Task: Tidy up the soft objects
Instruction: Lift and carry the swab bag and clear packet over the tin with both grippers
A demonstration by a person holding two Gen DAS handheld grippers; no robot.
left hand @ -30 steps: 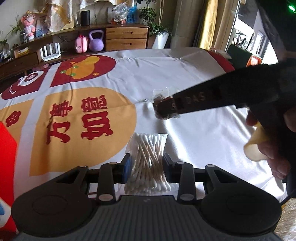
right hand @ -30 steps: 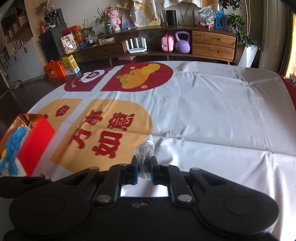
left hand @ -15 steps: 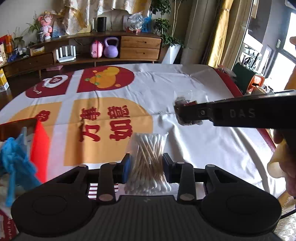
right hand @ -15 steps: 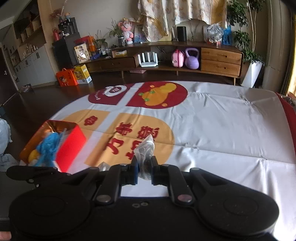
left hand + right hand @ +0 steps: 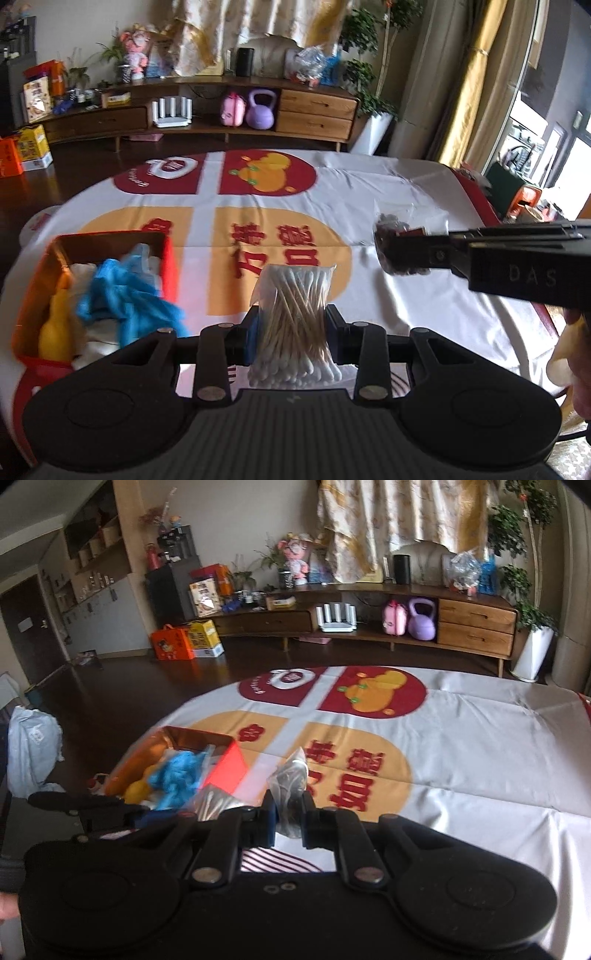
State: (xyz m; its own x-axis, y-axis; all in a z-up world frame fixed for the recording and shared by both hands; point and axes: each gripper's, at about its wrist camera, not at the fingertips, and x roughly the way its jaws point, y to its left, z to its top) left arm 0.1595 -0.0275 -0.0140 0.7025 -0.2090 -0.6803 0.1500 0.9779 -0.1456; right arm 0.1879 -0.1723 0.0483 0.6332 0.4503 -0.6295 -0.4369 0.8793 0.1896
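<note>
A clear bag of cotton swabs (image 5: 293, 317) stands upright between the jaws of the left gripper (image 5: 291, 334), which are clenched on its sides, the white tips bunched at the bottom and the sticks fanning upward. The bag is held above the near edge of the desk (image 5: 424, 295), which is covered by a white cloth printed with red and orange patches. To its right and further out, the right gripper (image 5: 406, 254) reaches in level from the right side, its long black body running sideways across the left wrist view, jaws grasping a small clear packet of dark pieces (image 5: 397, 243) above the cloth. In the right wrist view that packet (image 5: 290, 794) sticks up crumpled between the closed jaws (image 5: 289, 818). Part of the person's right hand (image 5: 576, 354) shows at the far right edge under the gripper body. At the left of the desk sits a red box (image 5: 168, 258), open, with a blue soft item (image 5: 125, 291) and a yellow one (image 5: 55, 332) inside
</note>
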